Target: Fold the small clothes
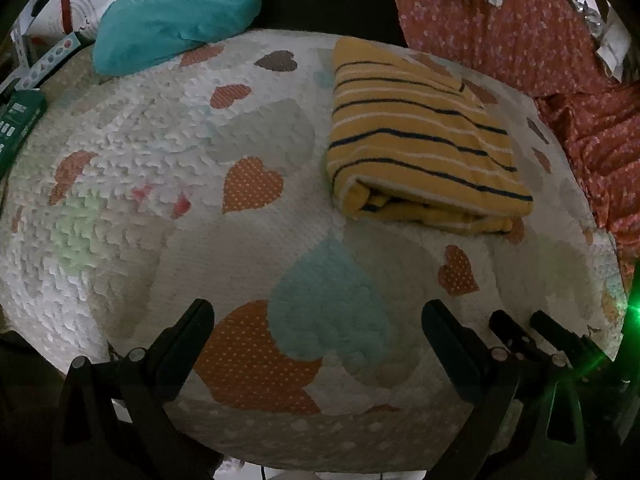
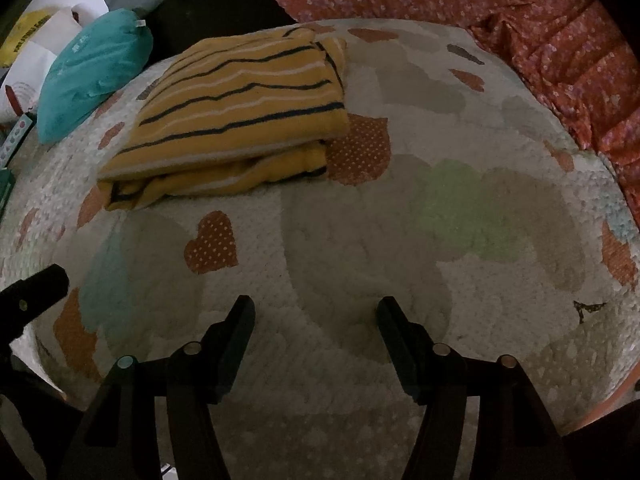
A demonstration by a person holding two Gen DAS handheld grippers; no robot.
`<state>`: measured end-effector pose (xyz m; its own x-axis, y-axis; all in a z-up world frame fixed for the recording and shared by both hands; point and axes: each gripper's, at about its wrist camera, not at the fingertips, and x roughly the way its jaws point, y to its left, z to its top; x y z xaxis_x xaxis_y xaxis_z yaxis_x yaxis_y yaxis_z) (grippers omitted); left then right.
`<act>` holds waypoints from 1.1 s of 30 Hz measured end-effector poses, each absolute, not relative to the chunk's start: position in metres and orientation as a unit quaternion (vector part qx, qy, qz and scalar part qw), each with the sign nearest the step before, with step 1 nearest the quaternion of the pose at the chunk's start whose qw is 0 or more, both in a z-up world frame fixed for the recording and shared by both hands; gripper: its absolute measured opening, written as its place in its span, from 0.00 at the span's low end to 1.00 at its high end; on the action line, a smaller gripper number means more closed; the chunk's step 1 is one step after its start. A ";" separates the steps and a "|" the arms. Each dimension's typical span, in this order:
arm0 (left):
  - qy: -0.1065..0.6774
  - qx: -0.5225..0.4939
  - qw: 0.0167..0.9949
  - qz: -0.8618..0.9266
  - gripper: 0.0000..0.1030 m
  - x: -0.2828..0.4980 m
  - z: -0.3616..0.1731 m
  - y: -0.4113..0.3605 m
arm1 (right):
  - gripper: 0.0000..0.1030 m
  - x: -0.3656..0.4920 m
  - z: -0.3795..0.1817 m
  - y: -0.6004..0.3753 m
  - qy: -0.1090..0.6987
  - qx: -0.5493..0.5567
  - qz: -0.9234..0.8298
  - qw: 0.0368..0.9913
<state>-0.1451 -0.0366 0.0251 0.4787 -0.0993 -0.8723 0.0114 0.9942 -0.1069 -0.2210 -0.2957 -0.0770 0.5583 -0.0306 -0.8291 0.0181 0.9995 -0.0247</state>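
Observation:
A yellow garment with dark and white stripes (image 1: 420, 136) lies folded into a thick rectangle on a white quilt with heart patches (image 1: 224, 120). It also shows in the right wrist view (image 2: 236, 116) at upper left. My left gripper (image 1: 318, 312) is open and empty, low over the quilt's near edge, well short of the garment. My right gripper (image 2: 316, 308) is open and empty too, near the front edge, to the right of the garment. The right gripper's fingers (image 1: 516, 336) show at lower right in the left wrist view.
A teal cushion (image 1: 172, 8) lies at the quilt's far left edge. Red flowered fabric (image 1: 520, 32) is bunched along the far right side. Boxes and papers (image 1: 48, 52) sit at the far left. The quilt (image 2: 440, 220) shows bare beside the garment.

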 end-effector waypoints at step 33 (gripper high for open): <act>0.531 -0.043 0.846 -0.026 1.00 -0.142 0.010 -0.039 | 0.71 -0.217 -0.079 -0.298 0.473 -0.024 -0.012 0.881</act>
